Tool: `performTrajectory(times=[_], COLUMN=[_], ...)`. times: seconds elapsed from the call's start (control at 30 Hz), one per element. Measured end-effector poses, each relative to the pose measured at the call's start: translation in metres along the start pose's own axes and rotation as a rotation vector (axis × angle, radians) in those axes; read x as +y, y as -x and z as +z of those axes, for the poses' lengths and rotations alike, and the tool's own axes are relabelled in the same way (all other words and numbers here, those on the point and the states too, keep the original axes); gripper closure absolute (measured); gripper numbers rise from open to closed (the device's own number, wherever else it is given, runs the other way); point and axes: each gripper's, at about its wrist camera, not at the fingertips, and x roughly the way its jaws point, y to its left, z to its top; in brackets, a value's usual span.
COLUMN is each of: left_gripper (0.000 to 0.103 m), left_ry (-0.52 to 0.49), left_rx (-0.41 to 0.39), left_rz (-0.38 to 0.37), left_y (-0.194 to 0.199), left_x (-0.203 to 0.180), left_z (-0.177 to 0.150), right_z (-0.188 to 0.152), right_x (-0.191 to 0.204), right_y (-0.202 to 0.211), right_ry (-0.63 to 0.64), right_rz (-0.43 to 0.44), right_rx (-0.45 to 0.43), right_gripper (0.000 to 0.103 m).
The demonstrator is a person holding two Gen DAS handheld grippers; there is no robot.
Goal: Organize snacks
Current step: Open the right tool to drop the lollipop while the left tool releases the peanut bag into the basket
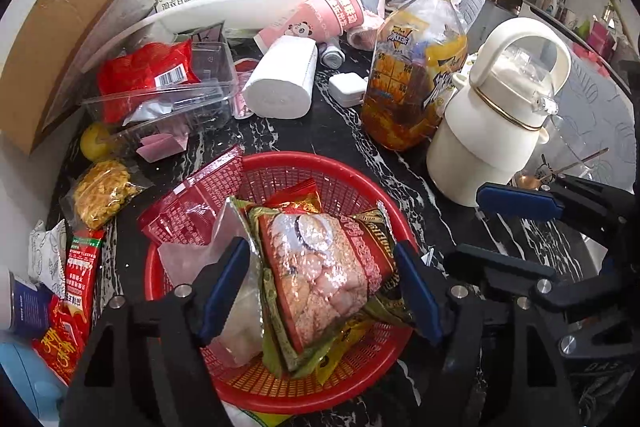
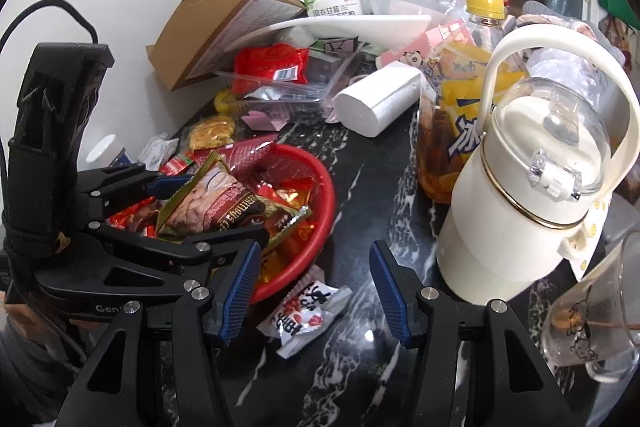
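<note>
2 grippers (image 1: pixel 320 287) (image 2: pixel 314 295) wide open, empty.

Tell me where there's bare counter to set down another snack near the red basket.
Free: the black marble strip between the red plastic basket and the cream kettle-shaped jug, running back toward the white paper roll. Crowded: left of the basket, loose packets; behind, the clear plastic tray and cardboard box.

A cream flask (image 2: pixel 532 163) stands on the black marble counter (image 2: pixel 360 187), just beside a big yellow-capped bottle (image 1: pixel 416 67) (orange liquid inside). Behind lie a paper roll (image 1: pixel 282 79), cardboard box (image 1: pixel 68 39) and possibly a charger (image 1: pixel 347 89).
</note>
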Motion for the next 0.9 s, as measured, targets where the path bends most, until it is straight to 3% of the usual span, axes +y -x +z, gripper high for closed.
performTrajectory(times=[0.37,0.8,0.9], left_gripper=[0.029,0.029,0.029], left_ry=[0.047,0.123,0.142], left_rx=[-0.112,-0.183,-0.19], left_rz=[0.049,0.096,0.101], left_y=[0.032,0.063,0.068], left_x=[0.009,0.032,0.037], left_z=[-0.006,-0.018,-0.023], right_z=[0.002,0.006,0.004], right_x=[0.007,0.02,0.025], right_y=[0.002,-0.015,-0.024], right_ry=[0.023,0.057,0.069], right_rz=[0.004,0.029,0.049], right_rx=[-0.013,-0.013,0.002], right_gripper=[0.046,0.046,0.053])
